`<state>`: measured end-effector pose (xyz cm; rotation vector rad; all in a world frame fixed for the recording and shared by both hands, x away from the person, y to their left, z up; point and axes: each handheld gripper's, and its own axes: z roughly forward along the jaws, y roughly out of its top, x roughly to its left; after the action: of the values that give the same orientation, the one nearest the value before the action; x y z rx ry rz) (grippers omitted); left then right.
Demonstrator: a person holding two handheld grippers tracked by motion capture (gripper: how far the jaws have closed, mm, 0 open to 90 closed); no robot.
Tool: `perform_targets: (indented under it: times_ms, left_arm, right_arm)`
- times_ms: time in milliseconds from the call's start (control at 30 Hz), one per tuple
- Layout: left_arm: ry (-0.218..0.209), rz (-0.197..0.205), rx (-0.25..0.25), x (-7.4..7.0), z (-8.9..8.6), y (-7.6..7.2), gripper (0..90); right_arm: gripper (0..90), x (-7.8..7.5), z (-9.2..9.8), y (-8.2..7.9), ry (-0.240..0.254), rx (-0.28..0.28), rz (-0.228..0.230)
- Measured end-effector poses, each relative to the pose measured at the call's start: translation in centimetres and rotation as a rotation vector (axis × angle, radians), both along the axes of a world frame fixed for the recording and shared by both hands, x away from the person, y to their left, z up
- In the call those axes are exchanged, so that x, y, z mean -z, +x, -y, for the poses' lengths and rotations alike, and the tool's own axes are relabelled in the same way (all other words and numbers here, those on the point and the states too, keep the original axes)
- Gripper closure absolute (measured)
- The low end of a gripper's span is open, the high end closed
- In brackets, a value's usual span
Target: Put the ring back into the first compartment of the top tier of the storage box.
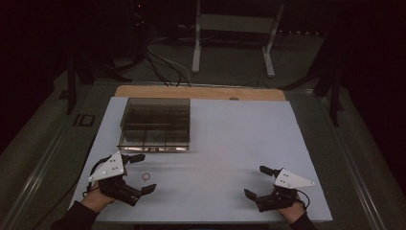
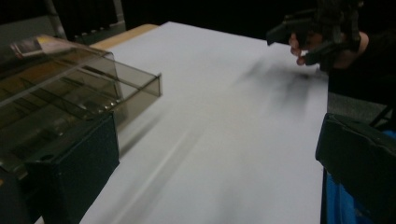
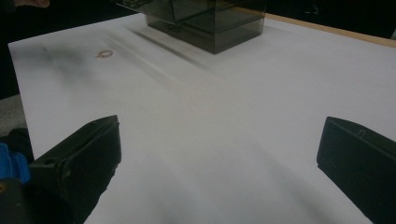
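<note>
Left hand-held gripper (image 1: 140,173) hovers released, jaws wide, flanking a small ring (image 1: 146,177) on the table (image 1: 230,143) just before the clear compartment box (image 1: 155,123). Light, thin and likely slippery, the ring wants a rim pinch. Right hand-held gripper (image 1: 256,182) rests empty, jaws spread, well apart.

Dim room, white-framed stand (image 1: 234,28) behind

Room lying dim, background sinking into near black; white table (image 1: 230,143) catching most light. Smoked plastic box (image 1: 155,123) showing faint glare along near edge. Left gripper view smearing with motion blur, box (image 2: 70,93) and streaky shadows softening. Small ring (image 3: 103,53) reading fuzzy, perhaps out of focus.
</note>
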<state>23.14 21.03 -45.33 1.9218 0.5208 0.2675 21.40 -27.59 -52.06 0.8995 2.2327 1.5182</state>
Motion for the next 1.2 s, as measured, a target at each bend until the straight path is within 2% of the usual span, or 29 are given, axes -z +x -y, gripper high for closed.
perform_targets:
  times_ms: [100, 167, 267, 500, 567, 700, 767, 900, 1000, 1067, 1133, 1167, 1200]
  left_arm:
    - [-0.004, 0.002, -0.037, -0.4, 0.1, 0.3, 1.3]
    - [-0.030, -0.010, -0.055, -0.7, 0.2, 0.4, 1.2]
    - [-0.001, 0.000, -0.091, -0.9, 0.6, 0.7, 1.2]
    - [-0.003, -0.006, -0.184, -0.5, 0.4, 1.2, 1.3]
    - [0.024, 0.002, -0.227, -0.2, 0.4, 1.2, 1.3]
    - [0.052, -0.001, -0.283, 0.5, 0.2, 1.3, 1.3]
    - [0.047, -0.019, -0.299, 0.9, -0.1, 1.4, 1.3]
    - [0.062, -0.020, -0.339, 1.7, -0.3, 1.4, 1.4]
    - [0.078, -0.056, -0.349, 2.1, -0.3, 1.5, 1.4]
    - [0.091, -0.074, -0.376, 2.4, -0.3, 1.5, 1.4]
    - [0.084, -0.088, -0.381, 2.6, -0.3, 1.5, 1.4]
    - [0.103, -0.101, -0.406, 3.0, -0.3, 1.4, 1.4]
    - [0.109, -0.111, -0.410, 3.3, -0.3, 1.4, 1.4]
  right_arm:
    - [0.0, 0.0, 0.1, 0.0, 0.004, 0.000, 0.001]
    - [0.0, 0.0, 0.0, 0.0, 0.004, -0.001, 0.004]
    - [0.0, 0.0, 0.0, 0.0, 0.004, -0.004, 0.004]
    - [0.0, 0.0, 0.1, 0.0, 0.007, -0.006, 0.002]
    - [0.0, 0.0, 0.1, 0.0, 0.009, -0.007, 0.003]
    - [0.0, 0.0, 0.0, 0.0, 0.008, -0.007, 0.001]
    - [0.0, 0.1, 0.1, 0.1, 0.009, -0.007, -0.001]
    - [0.0, 0.1, 0.1, 0.0, 0.009, -0.008, 0.001]
    - [0.0, 0.1, 0.0, 0.0, 0.006, -0.009, -0.002]
    - [0.0, 0.1, 0.0, 0.1, 0.006, -0.009, -0.002]
    - [0.0, 0.1, 0.1, 0.1, 0.007, -0.009, -0.003]
    - [0.0, 0.1, 0.1, 0.0, 0.007, -0.010, -0.003]
    - [0.0, 0.1, 0.1, 0.0, 0.008, -0.009, -0.004]
